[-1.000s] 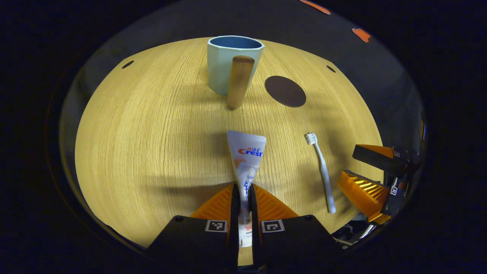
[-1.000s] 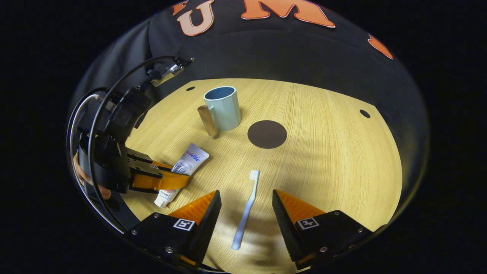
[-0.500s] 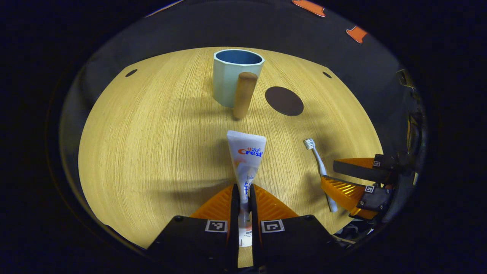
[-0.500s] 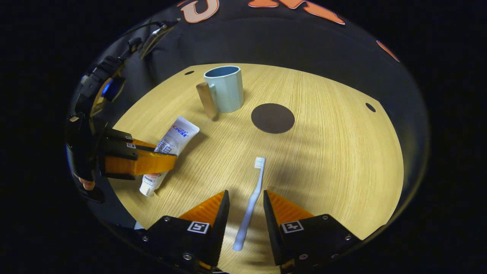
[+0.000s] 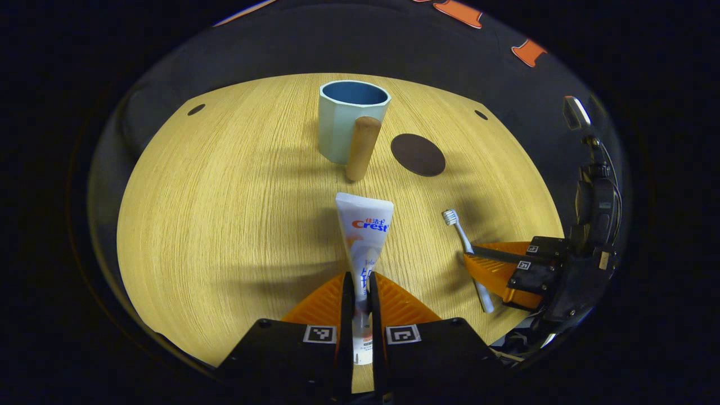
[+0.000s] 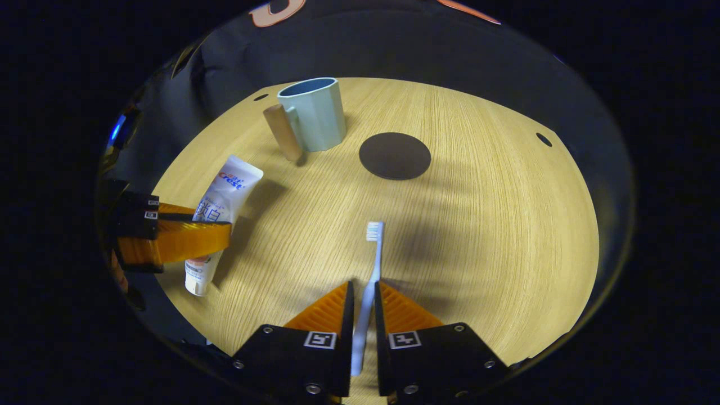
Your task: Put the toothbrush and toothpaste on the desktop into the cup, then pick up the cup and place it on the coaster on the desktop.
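My left gripper (image 5: 360,281) is shut on the white toothpaste tube (image 5: 364,233), holding it near its cap end a little above the wooden desktop (image 5: 225,214). In the right gripper view the same tube (image 6: 222,197) sits between the left gripper's orange fingers (image 6: 180,239). My right gripper (image 6: 363,292) is shut on the handle of the white toothbrush (image 6: 374,253), bristles pointing away. From the left gripper view, that gripper (image 5: 495,264) clamps the toothbrush (image 5: 458,230). The pale blue cup (image 5: 349,121) with a wooden handle (image 5: 361,146) stands upright at the back. The dark round coaster (image 5: 418,154) lies to its right.
The round desktop edge curves close behind the cup, with small dark holes (image 5: 196,109) near the rim. The black booth wall (image 6: 394,56) rises beyond it. Open wood lies left of the cup (image 6: 312,112) and right of the coaster (image 6: 395,156).
My right gripper has closed from wide open onto the toothbrush handle. The left gripper has kept hold of the toothpaste tube and lifted it slightly off the desktop.
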`<state>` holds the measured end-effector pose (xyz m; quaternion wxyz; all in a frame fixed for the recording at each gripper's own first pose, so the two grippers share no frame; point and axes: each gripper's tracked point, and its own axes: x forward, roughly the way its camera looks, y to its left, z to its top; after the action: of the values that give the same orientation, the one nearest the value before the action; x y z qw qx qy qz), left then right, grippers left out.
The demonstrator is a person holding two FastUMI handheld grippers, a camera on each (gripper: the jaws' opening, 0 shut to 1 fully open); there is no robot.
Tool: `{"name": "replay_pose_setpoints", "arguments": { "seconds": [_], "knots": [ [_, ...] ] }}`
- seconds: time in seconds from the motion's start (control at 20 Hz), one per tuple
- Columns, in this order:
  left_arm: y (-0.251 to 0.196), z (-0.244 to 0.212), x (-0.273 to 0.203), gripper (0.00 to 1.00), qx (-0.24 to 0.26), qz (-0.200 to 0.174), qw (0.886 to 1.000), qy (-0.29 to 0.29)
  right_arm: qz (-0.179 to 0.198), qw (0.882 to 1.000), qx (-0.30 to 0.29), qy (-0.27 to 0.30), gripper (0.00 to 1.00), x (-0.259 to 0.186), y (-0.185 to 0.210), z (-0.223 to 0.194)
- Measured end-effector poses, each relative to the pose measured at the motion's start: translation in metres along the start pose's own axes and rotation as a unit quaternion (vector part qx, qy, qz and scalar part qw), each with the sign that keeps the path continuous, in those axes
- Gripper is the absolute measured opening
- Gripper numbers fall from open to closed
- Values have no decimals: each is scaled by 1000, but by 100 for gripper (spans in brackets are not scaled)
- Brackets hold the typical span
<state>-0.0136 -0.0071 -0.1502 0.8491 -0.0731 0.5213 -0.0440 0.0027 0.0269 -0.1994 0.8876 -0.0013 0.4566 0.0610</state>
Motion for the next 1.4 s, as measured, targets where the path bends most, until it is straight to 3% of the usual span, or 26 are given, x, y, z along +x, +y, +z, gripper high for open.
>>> {"name": "replay_pose_setpoints", "arguments": {
  "seconds": [0.05,0.25,0.75,1.05,1.25,1.4],
  "knots": [
    [1,1,0,18,-2,1,1000,-1,3,1000,10,6,11,2,-1,-1],
    [4,1,-4,18,-6,-2,1000,-6,11,1000,18,1,4,1,-6,2],
    [3,32,-31,18,21,-3,995,-97,16,996,2,-82,4,-34,-4,21],
    [2,62,-46,18,58,-8,977,-203,39,986,-26,-162,4,-70,6,35],
    [-1,84,-73,18,106,1,954,-280,26,975,-44,-217,5,-88,6,46],
    [-6,92,-73,18,109,-10,944,-311,17,967,-44,-251,4,-93,2,50]
  ]
}}
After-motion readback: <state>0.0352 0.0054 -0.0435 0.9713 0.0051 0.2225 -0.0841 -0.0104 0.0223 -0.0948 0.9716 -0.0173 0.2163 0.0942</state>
